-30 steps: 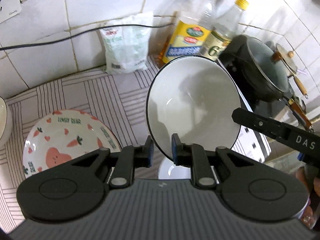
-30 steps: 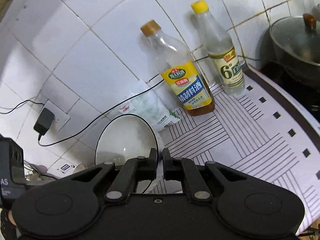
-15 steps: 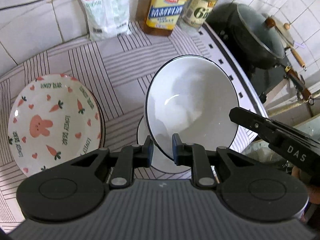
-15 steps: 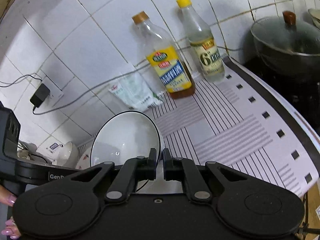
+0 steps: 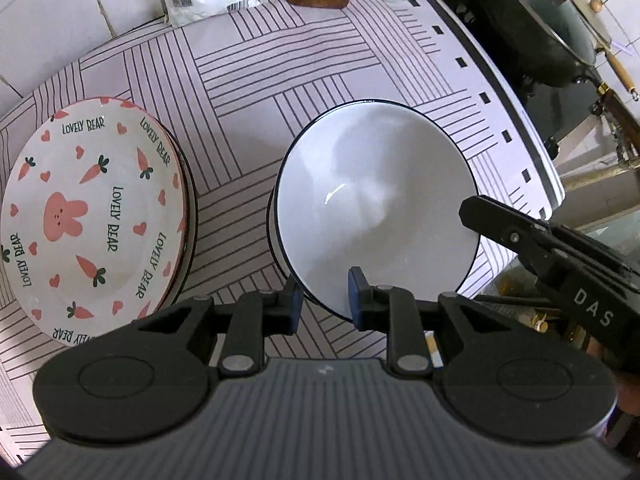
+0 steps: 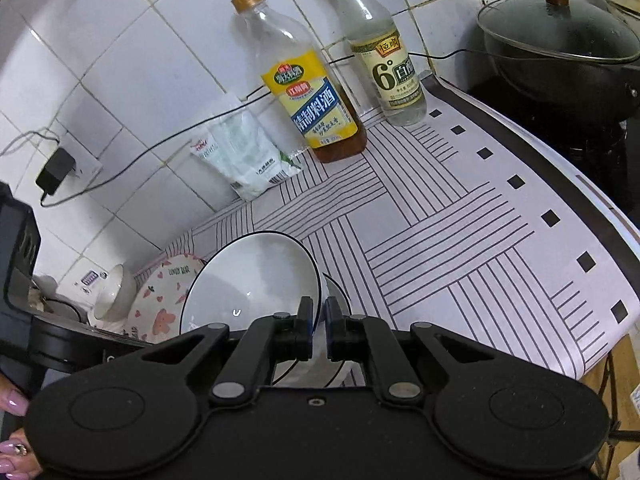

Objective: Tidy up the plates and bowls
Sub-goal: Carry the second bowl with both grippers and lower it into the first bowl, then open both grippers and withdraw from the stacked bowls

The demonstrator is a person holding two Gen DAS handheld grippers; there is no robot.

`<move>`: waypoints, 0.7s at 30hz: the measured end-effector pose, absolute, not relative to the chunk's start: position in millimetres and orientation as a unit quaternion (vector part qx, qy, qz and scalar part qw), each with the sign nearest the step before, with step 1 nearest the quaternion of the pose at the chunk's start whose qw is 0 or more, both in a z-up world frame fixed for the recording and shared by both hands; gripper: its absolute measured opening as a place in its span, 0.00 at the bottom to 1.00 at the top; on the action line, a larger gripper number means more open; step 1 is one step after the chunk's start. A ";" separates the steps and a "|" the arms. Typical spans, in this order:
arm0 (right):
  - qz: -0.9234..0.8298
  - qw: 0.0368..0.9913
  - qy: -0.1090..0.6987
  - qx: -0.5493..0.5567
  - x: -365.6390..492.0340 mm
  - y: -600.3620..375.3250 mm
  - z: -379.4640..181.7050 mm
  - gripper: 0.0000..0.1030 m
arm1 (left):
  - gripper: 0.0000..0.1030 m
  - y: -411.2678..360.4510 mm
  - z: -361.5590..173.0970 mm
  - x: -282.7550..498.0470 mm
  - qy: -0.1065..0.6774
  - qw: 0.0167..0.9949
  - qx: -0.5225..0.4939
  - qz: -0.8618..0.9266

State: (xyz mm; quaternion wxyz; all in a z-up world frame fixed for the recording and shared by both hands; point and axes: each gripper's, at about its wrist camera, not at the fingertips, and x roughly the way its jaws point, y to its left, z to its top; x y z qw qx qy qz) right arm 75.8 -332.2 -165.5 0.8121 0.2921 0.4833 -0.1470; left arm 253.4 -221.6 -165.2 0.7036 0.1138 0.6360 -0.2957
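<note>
A white bowl with a dark rim (image 5: 376, 196) sits low over a second like bowl (image 5: 274, 236) on the striped mat. My left gripper (image 5: 322, 298) is shut on the near rim of the white bowl. My right gripper (image 6: 319, 322) is shut on the bowl's right rim (image 6: 256, 280); its finger (image 5: 496, 224) shows in the left wrist view. A stack of pink rabbit plates (image 5: 92, 216) lies to the left, also seen in the right wrist view (image 6: 160, 300).
Two bottles (image 6: 308, 80) (image 6: 384, 56) and a white bag (image 6: 244, 156) stand against the tiled wall. A lidded dark wok (image 6: 560, 48) sits on the stove at the right. A small white bowl (image 6: 116, 292) lies beyond the plates. The mat's edge (image 6: 600, 320) is near right.
Both grippers have carried the white bowl down from a tilted, raised position to level, just over the other bowl on the mat.
</note>
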 end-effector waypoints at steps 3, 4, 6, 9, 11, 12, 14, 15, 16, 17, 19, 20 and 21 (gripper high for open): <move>-0.144 0.815 0.490 0.273 79.3 -329.2 -167.1 0.09 | 0.22 -222.1 -168.6 252.8 0.640 0.701 0.115 -0.293; -0.142 0.815 0.492 0.269 80.2 -328.8 -167.8 0.09 | 0.22 -222.5 -170.2 253.3 0.642 0.699 0.115 -0.292; -0.139 0.816 0.498 0.258 82.0 -327.8 -168.9 0.09 | 0.23 -222.3 -173.5 254.0 0.649 0.695 0.112 -0.290; -0.134 0.818 0.508 0.234 84.6 -324.8 -170.8 0.09 | 0.24 -222.6 -176.4 254.4 0.654 0.691 0.111 -0.288; -0.133 0.818 0.514 0.222 85.8 -323.0 -172.0 0.09 | 0.25 -223.7 -175.9 254.7 0.655 0.690 0.113 -0.287; -0.131 0.818 0.517 0.215 86.3 -322.3 -172.5 0.09 | 0.25 -224.7 -175.7 254.9 0.658 0.688 0.114 -0.285; -0.126 0.819 0.522 0.203 86.7 -320.9 -172.3 0.09 | 0.26 -227.0 -175.6 254.3 0.663 0.684 0.117 -0.280; -0.122 0.819 0.525 0.195 87.2 -320.3 -172.7 0.09 | 0.26 -228.4 -175.7 254.0 0.665 0.683 0.118 -0.277; -0.119 0.819 0.528 0.189 87.2 -319.6 -173.1 0.10 | 0.27 -229.6 -176.0 253.9 0.666 0.683 0.119 -0.274; -0.116 0.820 0.531 0.183 87.8 -319.0 -174.1 0.10 | 0.27 -230.8 -175.9 253.6 0.667 0.684 0.118 -0.270; -0.109 0.819 0.535 0.177 88.0 -319.3 -176.1 0.10 | 0.28 -232.4 -175.1 253.3 0.668 0.687 0.117 -0.261; -0.104 0.818 0.537 0.177 88.2 -319.7 -176.7 0.11 | 0.29 -232.8 -174.9 252.5 0.669 0.688 0.117 -0.256; -0.097 0.818 0.538 0.178 88.5 -320.5 -176.9 0.12 | 0.30 -233.4 -175.4 251.9 0.671 0.689 0.117 -0.249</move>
